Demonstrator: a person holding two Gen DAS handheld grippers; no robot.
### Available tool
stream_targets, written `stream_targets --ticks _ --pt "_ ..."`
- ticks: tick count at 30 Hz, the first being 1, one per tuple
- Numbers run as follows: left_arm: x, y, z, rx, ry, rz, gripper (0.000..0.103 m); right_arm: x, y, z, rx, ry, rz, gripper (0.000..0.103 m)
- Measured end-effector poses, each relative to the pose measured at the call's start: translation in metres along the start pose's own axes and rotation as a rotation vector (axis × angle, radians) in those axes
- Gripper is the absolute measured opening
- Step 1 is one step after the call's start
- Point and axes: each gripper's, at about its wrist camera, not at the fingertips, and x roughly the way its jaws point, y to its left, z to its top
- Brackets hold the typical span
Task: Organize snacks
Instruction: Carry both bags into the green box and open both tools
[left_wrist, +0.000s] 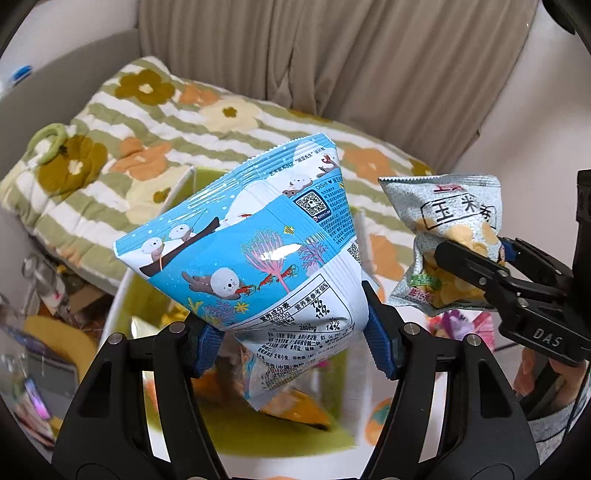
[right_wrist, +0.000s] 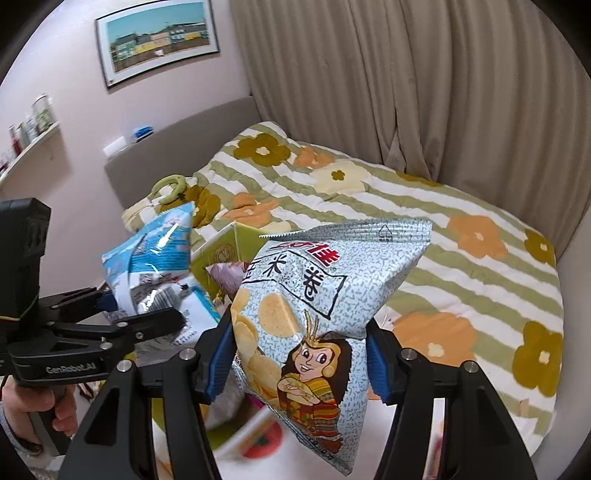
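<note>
My left gripper (left_wrist: 295, 339) is shut on a blue snack bag (left_wrist: 255, 251) printed with seals; the blue pads pinch its lower part and the bag stands up above them. My right gripper (right_wrist: 299, 354) is shut on a grey-green corn-chip bag (right_wrist: 317, 306) with a cartoon figure. Both bags hang in the air above a green-lined box (left_wrist: 258, 428) that holds more snacks. In the left wrist view the right gripper (left_wrist: 480, 266) with the grey-green bag (left_wrist: 443, 229) shows at the right. In the right wrist view the left gripper (right_wrist: 122, 310) with the blue bag (right_wrist: 155, 254) shows at the left.
A bed with a striped, flower-patterned quilt (right_wrist: 424, 229) lies behind the box, beige curtains (right_wrist: 406, 81) beyond it. A grey headboard (right_wrist: 177, 147), a wall shelf with jars (right_wrist: 29, 136) and a framed picture (right_wrist: 159, 37) are at the left. Clutter (left_wrist: 44, 332) lies on the floor at the left.
</note>
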Motion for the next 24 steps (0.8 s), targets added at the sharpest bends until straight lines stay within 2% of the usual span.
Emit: stream_targets --ticks 8,10,12,13,14,18,24 --pt "0.051 0.045 0.021 0.107 0.133 -0.065 0.063 0.041 0.018 0.005 0.12 0.059 -0.084 0.056" --pt "0.06 0.049 0.022 0.129 0.157 -0.07 0.066 0.045 0.02 0.003 0.148 0.072 -0.101 0.057" --pt "0.068 0.052 0.022 0.163 0.175 -0.063 0.077 0.05 0.022 0.0 0.17 0.089 -0.118 0.057" --pt "0.069 0.053 0.022 0.178 0.173 -0.045 0.094 0.051 0.023 0.0 0.175 0.094 -0.124 0.057" --pt "0.071 0.055 0.021 0.193 0.166 -0.021 0.103 0.052 0.023 -0.001 0.181 0.101 -0.132 0.057" --pt "0.067 0.062 0.016 0.236 0.138 0.036 0.103 0.056 0.024 -0.004 0.2 0.119 -0.142 0.057" --pt "0.043 0.072 0.007 0.177 0.098 0.062 0.103 0.062 0.021 -0.005 0.196 0.118 -0.117 0.057"
